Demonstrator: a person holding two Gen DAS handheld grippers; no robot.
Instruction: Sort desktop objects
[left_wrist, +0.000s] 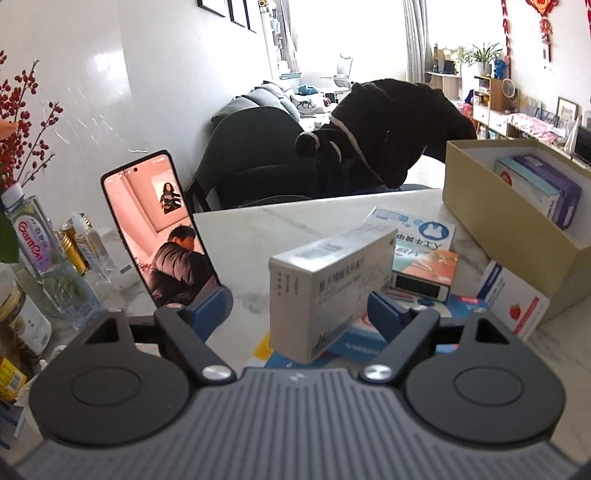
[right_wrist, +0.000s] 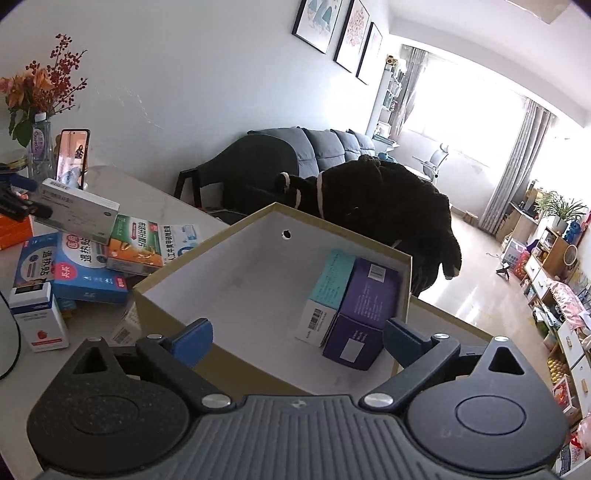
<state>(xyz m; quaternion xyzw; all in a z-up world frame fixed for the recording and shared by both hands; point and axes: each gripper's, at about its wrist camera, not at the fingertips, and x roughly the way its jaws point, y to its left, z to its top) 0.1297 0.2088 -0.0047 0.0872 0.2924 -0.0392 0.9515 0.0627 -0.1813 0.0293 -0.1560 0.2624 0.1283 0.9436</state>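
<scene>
**Grippers.** The left gripper (left_wrist: 297, 314) stood with its fingers spread wide around a white medicine carton (left_wrist: 332, 280). The right-hand pad lay against the carton's side, but a gap showed at the left-hand pad, so whether the carton was pinched could not be told. The right gripper (right_wrist: 297, 339) was spread wide and empty, over the near wall of the cardboard box (right_wrist: 240, 280).

**Task items.** The white carton sat tilted above the pile of packets near the middle of the table (left_wrist: 288, 229). In the right wrist view it overlapped a blue packet (right_wrist: 88, 273) and a green-and-orange packet (right_wrist: 138, 243). Its long axis ran forward from the left gripper, angled slightly right. A teal carton (right_wrist: 328, 280) and a purple carton (right_wrist: 369, 295) were side by side, touching, in the far right corner of the cardboard box. The rest of its floor was bare.

**Governing relation.** The cardboard box lay to the right of the left gripper and beyond the pile. The left hand was nearer the pile, the right hand nearer the box. In my judgement, the carton needs to travel rightward over the box wall.

**Materials.**
- Cartons: thin printed card, flat-sided, sharp-edged, light and crushable.
- Cardboard box: tan outside, matt white inside, rigid, open-topped.
- Table: smooth pale marble pattern.
- Gripper pads: blue, blunt.
</scene>
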